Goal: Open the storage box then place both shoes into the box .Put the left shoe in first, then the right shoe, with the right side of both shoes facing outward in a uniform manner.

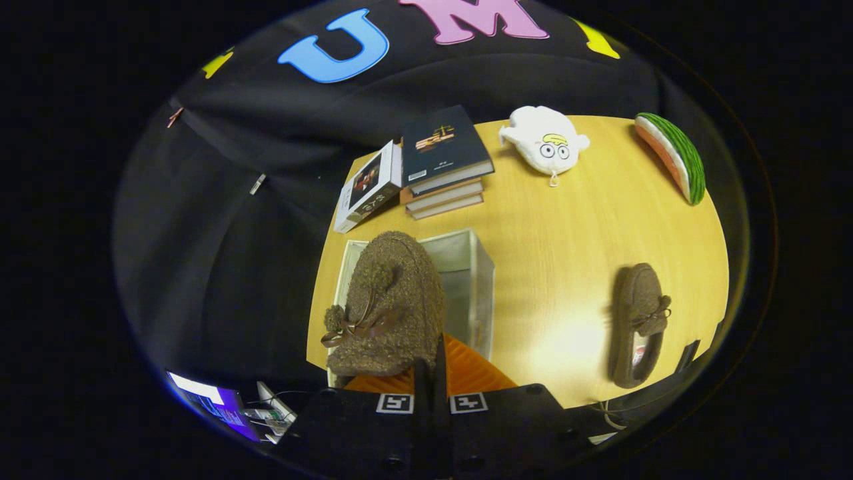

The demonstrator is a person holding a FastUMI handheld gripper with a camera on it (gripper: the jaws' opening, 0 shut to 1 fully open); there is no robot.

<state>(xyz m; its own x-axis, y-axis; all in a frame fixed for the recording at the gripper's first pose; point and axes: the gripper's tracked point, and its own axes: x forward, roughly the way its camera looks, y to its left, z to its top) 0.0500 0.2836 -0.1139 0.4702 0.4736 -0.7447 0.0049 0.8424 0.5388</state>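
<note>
A brown fuzzy shoe [386,300] with a bow hangs just ahead of my gripper [431,365], whose fingers are shut on its rim. The shoe hovers over the left part of the open pale storage box [478,267], covering much of the opening. The box stands near the table's left front corner. The other brown shoe [640,323] lies flat on the wooden table [566,227] well to the right of the box, its opening toward me.
Beyond the box lies a stack of books [445,163] with a boxed book [368,187] leaning beside it. A white plush toy [546,141] and a watermelon-slice cushion [673,155] sit at the table's far side. A lit screen [210,400] glows below the table's left edge.
</note>
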